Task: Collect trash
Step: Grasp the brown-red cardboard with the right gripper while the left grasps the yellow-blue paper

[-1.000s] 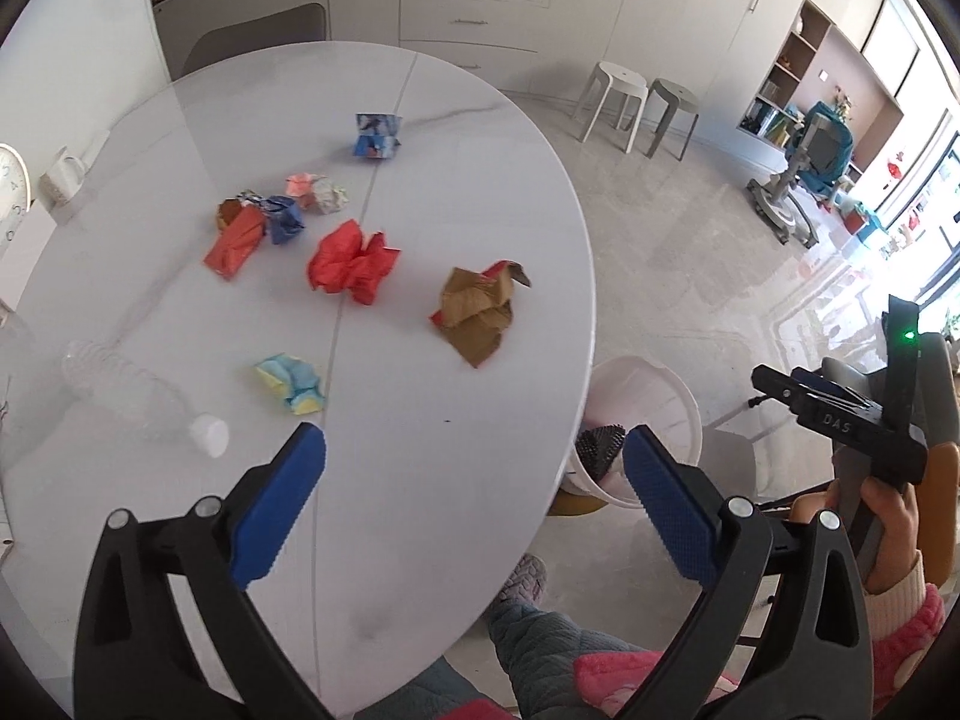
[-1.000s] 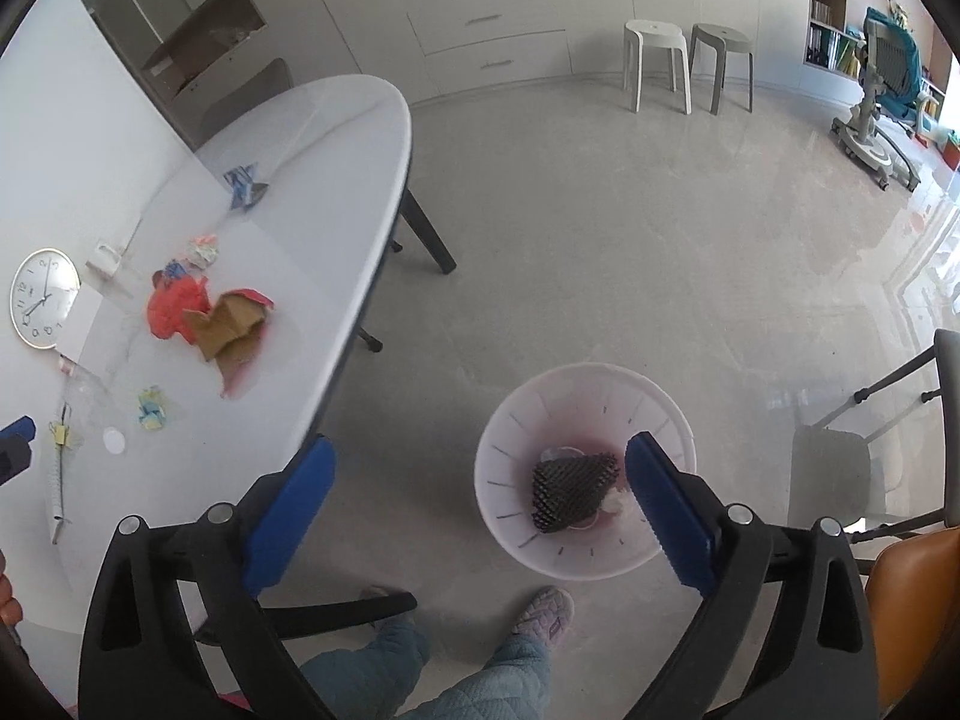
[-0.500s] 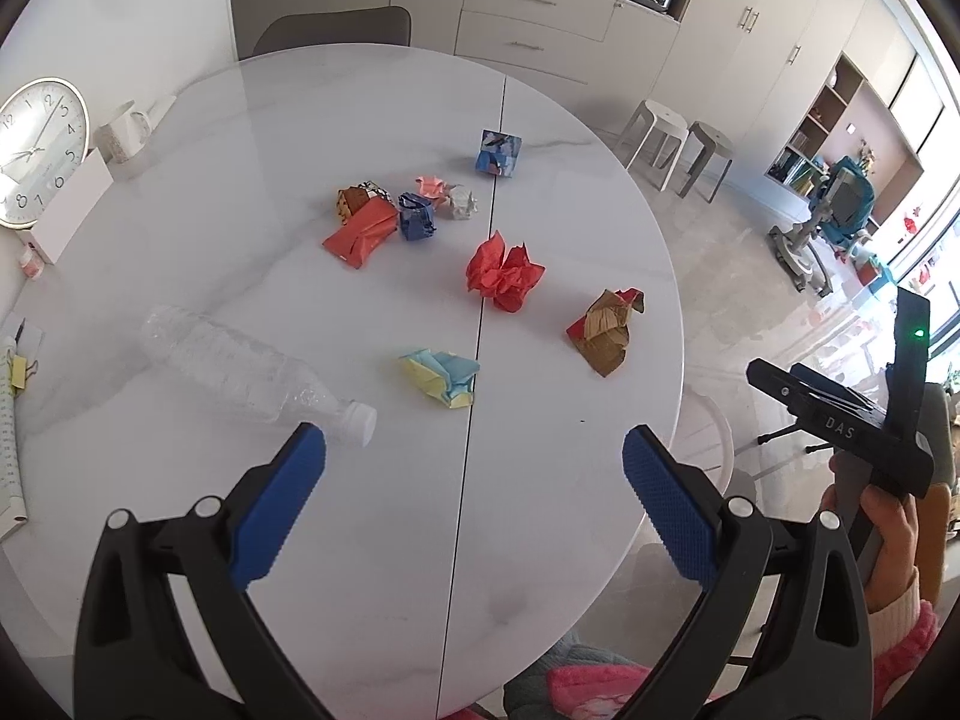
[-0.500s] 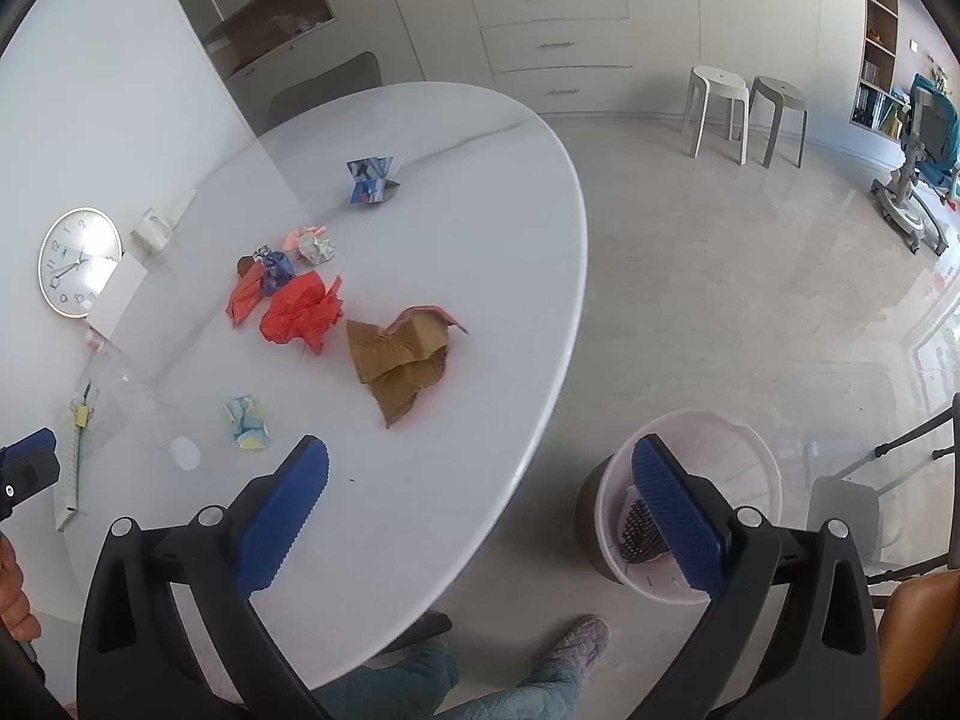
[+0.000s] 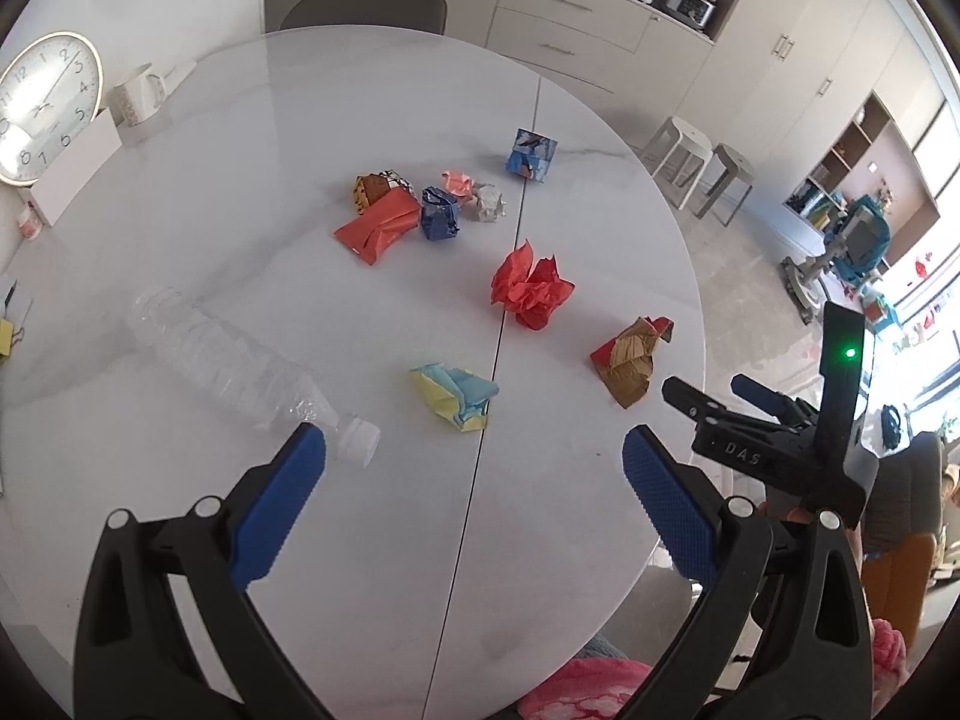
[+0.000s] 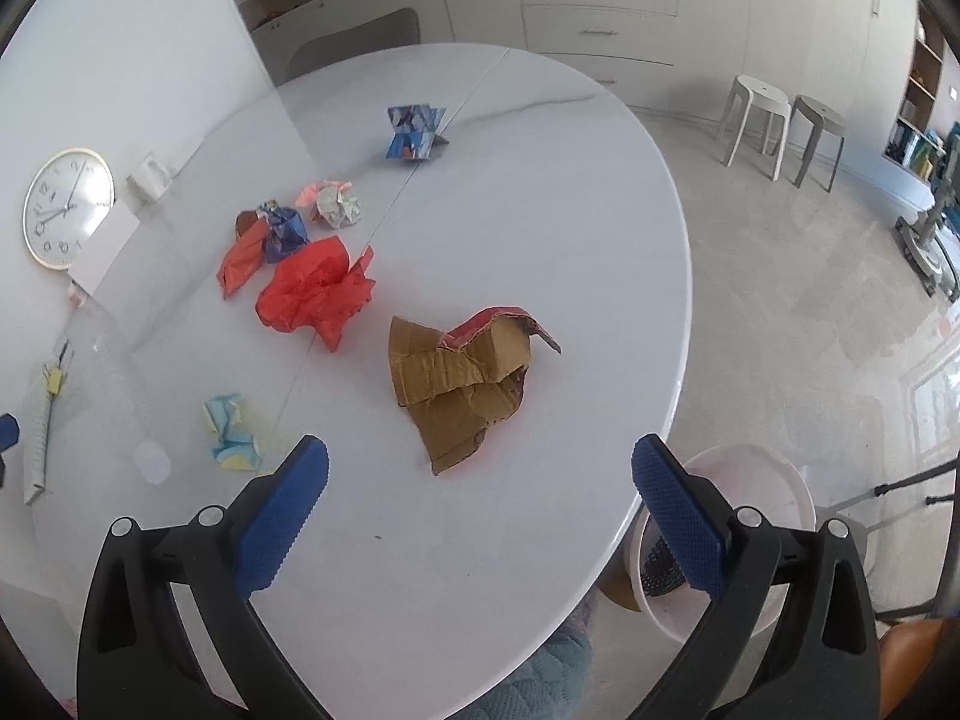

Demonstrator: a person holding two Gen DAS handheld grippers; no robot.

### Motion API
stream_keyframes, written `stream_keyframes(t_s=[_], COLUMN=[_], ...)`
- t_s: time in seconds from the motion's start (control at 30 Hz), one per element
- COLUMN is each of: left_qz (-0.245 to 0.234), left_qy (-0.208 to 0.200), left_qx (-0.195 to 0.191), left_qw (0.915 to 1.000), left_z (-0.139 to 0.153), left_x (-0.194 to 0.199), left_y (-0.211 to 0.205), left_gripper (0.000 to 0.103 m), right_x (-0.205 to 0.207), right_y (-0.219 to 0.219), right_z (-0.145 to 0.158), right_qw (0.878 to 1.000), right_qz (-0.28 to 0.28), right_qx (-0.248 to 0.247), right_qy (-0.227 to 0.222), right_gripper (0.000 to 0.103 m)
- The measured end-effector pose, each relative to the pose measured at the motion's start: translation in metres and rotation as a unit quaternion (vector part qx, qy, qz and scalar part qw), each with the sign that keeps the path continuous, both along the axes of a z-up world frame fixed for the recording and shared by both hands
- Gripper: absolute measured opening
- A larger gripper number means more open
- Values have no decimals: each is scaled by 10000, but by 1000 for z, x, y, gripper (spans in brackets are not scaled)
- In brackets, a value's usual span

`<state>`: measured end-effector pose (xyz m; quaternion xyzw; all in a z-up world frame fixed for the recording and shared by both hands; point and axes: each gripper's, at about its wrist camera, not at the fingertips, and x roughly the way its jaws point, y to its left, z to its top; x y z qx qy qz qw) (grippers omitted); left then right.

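Blue-padded left gripper (image 5: 474, 462) and right gripper (image 6: 479, 468) hover over the table (image 6: 540, 192) — both spread wide, empty.

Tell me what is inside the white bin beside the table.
In the right wrist view, the white bin holds a dark mesh-textured piece. The table edge and the right gripper cover most of the inside.

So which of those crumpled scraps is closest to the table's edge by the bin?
The brown cardboard scrap with the red underside. It lies nearest the rim above the white bin; the paper wads sit farther in.
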<state>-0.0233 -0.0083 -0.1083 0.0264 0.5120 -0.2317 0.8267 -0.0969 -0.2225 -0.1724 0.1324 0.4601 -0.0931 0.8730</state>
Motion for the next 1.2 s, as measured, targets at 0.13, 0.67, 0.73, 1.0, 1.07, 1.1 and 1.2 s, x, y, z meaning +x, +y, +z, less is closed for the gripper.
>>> stream_keyframes(t_s=[0.13,0.67,0.73,1.0,1.07,1.1,1.2], left_qz=[571,2333,2343,2678,2688,2695,2757], left_qy=[-5,313,311,622,699,738,845], left_qx=[99,429,534,732,778,792,818], left_qw=[9983,9709,9702,9587,9575,9569,9540], left_z=[-15,-75,-83,-116,-122,-125,-133], left_x=[2,23,29,48,53,55,60], left_y=[-17,-60,-66,-72,-73,-73,-73], left_gripper=[95,86,86,76,71,66,54], right_x=[24,70,70,73,71,70,70], right_y=[-9,-16,-18,-36,-40,-42,-47], right_z=[-23,-54,-53,-46,-40,-37,-26], right_qw=[9980,9724,9699,9689,9686,9685,9684], right_qz=[587,2287,2382,2459,2479,2485,2492], right_qx=[50,-432,-487,-245,-162,-130,-71], right_qy=[211,179,125,157,121,93,13], right_gripper=[101,90,83,80,80,80,80])
